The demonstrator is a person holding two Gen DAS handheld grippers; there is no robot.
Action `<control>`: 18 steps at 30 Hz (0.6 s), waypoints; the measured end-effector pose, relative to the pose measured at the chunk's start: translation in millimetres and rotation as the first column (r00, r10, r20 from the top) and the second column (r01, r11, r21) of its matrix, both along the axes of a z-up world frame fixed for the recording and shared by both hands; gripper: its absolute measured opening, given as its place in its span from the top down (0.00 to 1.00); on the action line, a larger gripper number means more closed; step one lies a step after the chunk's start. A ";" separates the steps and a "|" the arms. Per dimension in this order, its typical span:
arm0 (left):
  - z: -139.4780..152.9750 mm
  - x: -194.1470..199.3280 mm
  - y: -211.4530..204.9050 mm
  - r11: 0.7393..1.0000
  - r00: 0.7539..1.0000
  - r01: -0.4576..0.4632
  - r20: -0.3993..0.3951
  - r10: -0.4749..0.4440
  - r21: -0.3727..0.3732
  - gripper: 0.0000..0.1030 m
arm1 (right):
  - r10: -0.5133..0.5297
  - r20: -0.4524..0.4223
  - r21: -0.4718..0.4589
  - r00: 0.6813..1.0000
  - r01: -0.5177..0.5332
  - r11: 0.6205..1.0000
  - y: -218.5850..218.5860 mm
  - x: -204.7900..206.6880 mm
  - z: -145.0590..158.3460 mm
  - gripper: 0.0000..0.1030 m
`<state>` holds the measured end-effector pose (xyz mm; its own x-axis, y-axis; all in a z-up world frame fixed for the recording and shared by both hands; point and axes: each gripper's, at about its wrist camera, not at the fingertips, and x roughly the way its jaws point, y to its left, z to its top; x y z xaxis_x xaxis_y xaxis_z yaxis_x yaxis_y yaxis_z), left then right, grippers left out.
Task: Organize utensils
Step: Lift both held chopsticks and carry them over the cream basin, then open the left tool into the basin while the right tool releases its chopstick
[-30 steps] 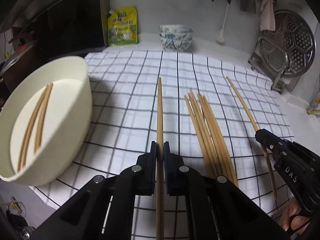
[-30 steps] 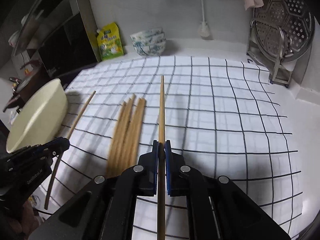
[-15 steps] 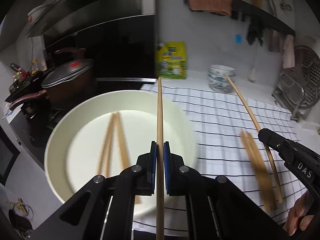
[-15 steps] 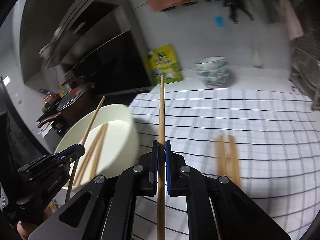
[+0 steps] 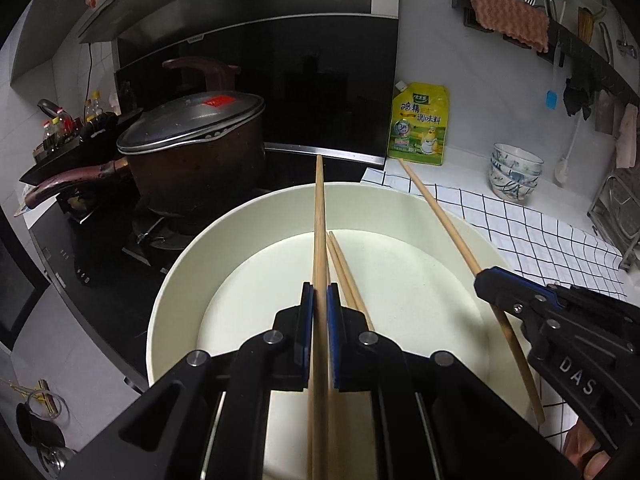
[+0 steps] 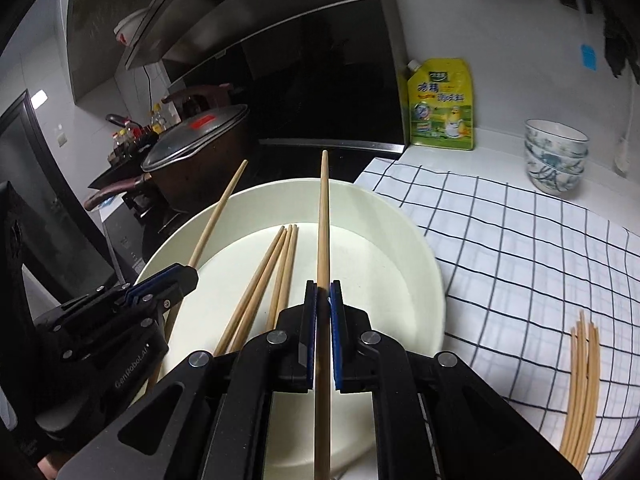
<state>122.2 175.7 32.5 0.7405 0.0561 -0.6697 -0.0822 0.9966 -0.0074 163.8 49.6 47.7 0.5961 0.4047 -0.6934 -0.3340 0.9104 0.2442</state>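
My left gripper [image 5: 319, 300] is shut on a wooden chopstick [image 5: 319, 216] and holds it above the cream bowl [image 5: 192, 264]. My right gripper [image 6: 323, 300] is shut on another chopstick [image 6: 323, 216], also over the bowl [image 6: 424, 264]. In the left wrist view the right gripper [image 5: 486, 280] shows at right with its chopstick [image 5: 440, 216]. In the right wrist view the left gripper [image 6: 188, 274] shows at left with its chopstick [image 6: 218, 212]. Loose chopsticks [image 6: 276, 264] lie inside the bowl. Several more chopsticks [image 6: 582, 384] lie on the checked cloth [image 6: 520, 240].
A lidded brown pot [image 5: 192, 144] stands on the black stove left of the bowl. A yellow seasoning pouch [image 5: 420, 124] and stacked patterned bowls [image 5: 514, 176] stand by the back wall. A metal rack [image 5: 614, 216] is at far right.
Both grippers lifted their chopsticks off the cloth and swung left, from above the cloth to above the bowl. Both stayed shut throughout.
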 end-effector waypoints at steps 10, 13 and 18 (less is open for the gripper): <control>-20.4 17.1 9.9 1.000 0.998 -0.005 -0.069 0.004 -0.020 0.92 | 0.011 -0.078 -0.044 0.997 -0.014 0.999 24.3 20.9 -26.2 0.94; -23.4 18.7 11.1 0.999 0.997 0.000 -0.083 -0.003 -0.035 0.92 | 0.007 -0.093 -0.050 0.996 -0.012 0.999 24.7 25.6 -30.6 0.94; -23.6 16.9 13.0 0.999 0.996 -0.019 -0.085 0.016 -0.035 0.91 | -0.005 -0.094 -0.034 0.996 0.002 0.999 21.0 26.3 -33.8 0.93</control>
<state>139.1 188.8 8.9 0.6799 0.0434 -0.7320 -0.1014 0.9942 -0.0352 190.1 70.6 13.9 0.5288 0.3778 -0.7600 -0.3079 0.9198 0.2430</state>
